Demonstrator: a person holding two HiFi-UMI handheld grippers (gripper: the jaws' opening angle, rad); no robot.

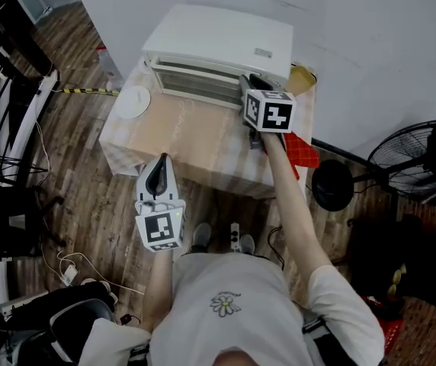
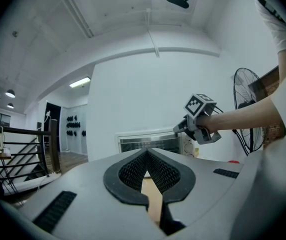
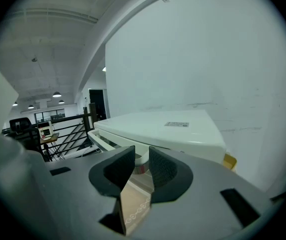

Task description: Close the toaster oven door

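surface [image 1: 203, 139]: small, under a pale checked cover, against the white wall
at the back: white toaster oven [image 1: 226, 40]
left corner: round white disc [image 1: 133, 101]
right edge: red cloth [image 1: 303, 151]
underneath: wood-plank floor [image 1: 88, 197]

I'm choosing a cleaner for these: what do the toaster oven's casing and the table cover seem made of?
The toaster oven looks like white painted metal, maybe plastic: smooth, even sheen, crisp edges. The table cover looks like matte checked cloth: it drapes softly over the edges.
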